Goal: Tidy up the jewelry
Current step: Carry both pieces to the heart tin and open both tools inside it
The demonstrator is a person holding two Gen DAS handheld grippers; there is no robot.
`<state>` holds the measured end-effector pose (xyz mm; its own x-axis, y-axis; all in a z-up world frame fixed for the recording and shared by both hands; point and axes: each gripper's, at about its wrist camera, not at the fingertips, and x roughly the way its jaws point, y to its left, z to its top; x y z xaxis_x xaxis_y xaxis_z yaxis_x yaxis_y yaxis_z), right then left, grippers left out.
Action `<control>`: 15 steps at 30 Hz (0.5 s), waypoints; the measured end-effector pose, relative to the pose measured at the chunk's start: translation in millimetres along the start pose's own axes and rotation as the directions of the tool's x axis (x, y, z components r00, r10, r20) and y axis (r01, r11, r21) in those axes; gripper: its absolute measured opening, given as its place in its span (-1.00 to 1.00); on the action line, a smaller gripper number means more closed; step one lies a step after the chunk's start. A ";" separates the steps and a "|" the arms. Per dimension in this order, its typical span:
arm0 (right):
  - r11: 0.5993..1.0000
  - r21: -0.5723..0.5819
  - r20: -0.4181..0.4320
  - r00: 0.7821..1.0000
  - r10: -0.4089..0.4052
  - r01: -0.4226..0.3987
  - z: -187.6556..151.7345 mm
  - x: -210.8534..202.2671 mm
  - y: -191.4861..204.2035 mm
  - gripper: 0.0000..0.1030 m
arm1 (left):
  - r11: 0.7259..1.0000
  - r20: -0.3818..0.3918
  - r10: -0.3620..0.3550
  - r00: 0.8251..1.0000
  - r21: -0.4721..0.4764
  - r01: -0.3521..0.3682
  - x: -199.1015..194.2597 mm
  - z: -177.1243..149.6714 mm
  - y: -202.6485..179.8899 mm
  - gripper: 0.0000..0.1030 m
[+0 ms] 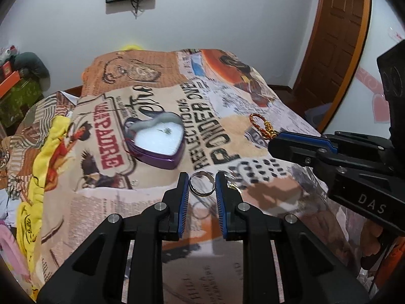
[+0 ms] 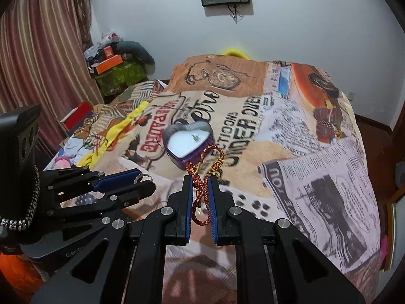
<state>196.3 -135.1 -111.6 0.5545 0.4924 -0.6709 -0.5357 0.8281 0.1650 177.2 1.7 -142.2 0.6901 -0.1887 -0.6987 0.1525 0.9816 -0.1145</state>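
Note:
A purple heart-shaped jewelry box (image 1: 157, 143) with white padding stands open on the printed blanket; it also shows in the right wrist view (image 2: 188, 140). A small dark item lies on its padding. My left gripper (image 1: 202, 185) is shut on a silver ring (image 1: 202, 184), held above the blanket; the ring also shows in the right wrist view (image 2: 143, 176). My right gripper (image 2: 200, 190) is shut on a red and gold braided bracelet (image 2: 202, 174), which hangs looped between the pads. The bracelet's loop sticks out past the right gripper in the left wrist view (image 1: 262, 125).
The printed blanket (image 2: 316, 177) covers the bed. A tiny ring (image 1: 135, 183) lies on it near the box. Yellow cloth (image 1: 48, 152) is bunched at the left. A cluttered shelf (image 2: 114, 63) stands by the striped curtain. A wooden door (image 1: 336, 45) is at the right.

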 end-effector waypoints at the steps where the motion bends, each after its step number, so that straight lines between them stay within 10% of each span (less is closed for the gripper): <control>1: 1.000 -0.002 0.004 1.000 0.003 -0.003 1.8 0.4 1.4 -0.80 | 1.000 0.006 0.005 1.000 -0.009 -0.005 -1.2 2.3 5.4 -0.61; 15: 0.999 -0.025 0.054 0.998 0.034 -0.033 40.2 21.8 20.1 -0.80 | 0.996 0.057 0.060 0.997 -0.065 -0.056 0.4 26.7 50.7 -0.61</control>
<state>223.2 -97.0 -93.9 0.5695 0.5340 -0.6249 -0.5693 0.8046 0.1688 204.1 50.7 -129.5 0.7372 -0.1309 -0.6629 0.0673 0.9904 -0.1207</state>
